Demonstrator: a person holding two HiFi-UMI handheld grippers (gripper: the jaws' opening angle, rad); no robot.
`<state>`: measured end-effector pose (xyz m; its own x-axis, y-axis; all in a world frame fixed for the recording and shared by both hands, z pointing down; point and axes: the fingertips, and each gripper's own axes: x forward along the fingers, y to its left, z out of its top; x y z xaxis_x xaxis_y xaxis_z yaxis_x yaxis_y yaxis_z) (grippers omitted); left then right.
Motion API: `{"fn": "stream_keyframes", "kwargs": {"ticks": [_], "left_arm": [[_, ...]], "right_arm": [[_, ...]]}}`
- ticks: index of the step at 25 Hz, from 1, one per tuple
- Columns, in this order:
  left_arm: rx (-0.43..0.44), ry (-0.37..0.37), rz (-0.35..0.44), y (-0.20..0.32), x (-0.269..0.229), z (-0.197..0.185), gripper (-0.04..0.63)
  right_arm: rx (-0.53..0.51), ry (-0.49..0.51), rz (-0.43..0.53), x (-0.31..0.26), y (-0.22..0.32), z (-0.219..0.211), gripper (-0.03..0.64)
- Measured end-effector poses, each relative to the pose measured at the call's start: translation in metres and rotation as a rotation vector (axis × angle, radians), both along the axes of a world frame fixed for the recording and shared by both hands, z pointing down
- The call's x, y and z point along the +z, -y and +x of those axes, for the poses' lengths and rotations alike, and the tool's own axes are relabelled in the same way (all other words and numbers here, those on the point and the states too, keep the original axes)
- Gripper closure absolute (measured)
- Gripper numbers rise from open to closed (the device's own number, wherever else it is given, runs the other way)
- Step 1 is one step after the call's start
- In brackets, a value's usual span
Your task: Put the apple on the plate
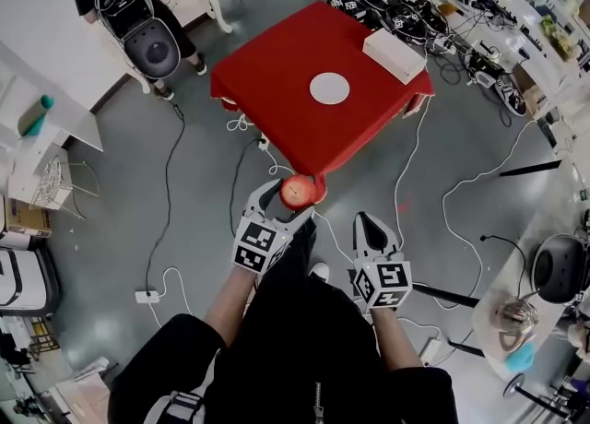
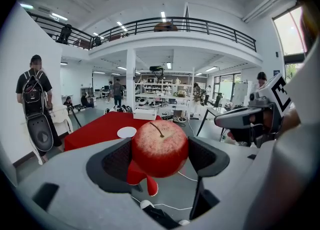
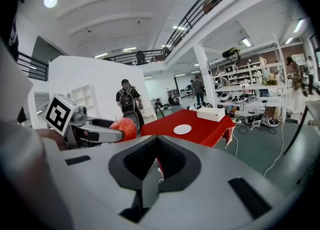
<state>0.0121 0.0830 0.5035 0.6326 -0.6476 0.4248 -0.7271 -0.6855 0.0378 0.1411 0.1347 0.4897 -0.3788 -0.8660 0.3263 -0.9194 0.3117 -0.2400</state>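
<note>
We can read no words, numbers or brand names in any view. The only printed marks we find are black-and-white square patterns. They stand on the left marker cube [image 1: 258, 245] of the left gripper [image 1: 297, 194] and on the right marker cube [image 1: 384, 284] of the right gripper [image 1: 366, 225]. These are coded squares, not letters.

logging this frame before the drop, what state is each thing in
left gripper: shut on the apple
apple: held in the air, stem up, near the table's closest corner
right gripper: shut, empty
plate: empty, flat on the table
box: resting on the table, apart from the plate
table: covered with a red cloth
</note>
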Motion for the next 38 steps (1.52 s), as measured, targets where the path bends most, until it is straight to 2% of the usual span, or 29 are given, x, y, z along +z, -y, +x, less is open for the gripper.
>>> {"fn": "stream_keyframes", "kwargs": {"ticks": [6,12,23,29,38], "left_arm": [[0.018,-0.004,0.004,0.032,0.006,0.01,0.236],[0.045,-0.001,0.0,0.091,0.019,0.014,0.236],[0.068,-0.046,-0.055,0.258,0.034,0.002,0.236],[0.124,-0.025,-0.071,0.337,0.045,0.0,0.236],[0.16,-0.015,-0.101,0.394,0.056,0.018,0.236]], "right_arm": [[0.019,-0.01,0.01,0.001,0.028,0.012,0.607],[0.019,-0.002,-0.006,0.014,0.091,0.006,0.607],[0.007,-0.053,-0.059,0.013,0.256,-0.021,0.607],[0.015,-0.064,-0.074,0.022,0.339,-0.034,0.607],[0.032,-0.065,-0.109,0.025,0.391,-0.022,0.607]]}}
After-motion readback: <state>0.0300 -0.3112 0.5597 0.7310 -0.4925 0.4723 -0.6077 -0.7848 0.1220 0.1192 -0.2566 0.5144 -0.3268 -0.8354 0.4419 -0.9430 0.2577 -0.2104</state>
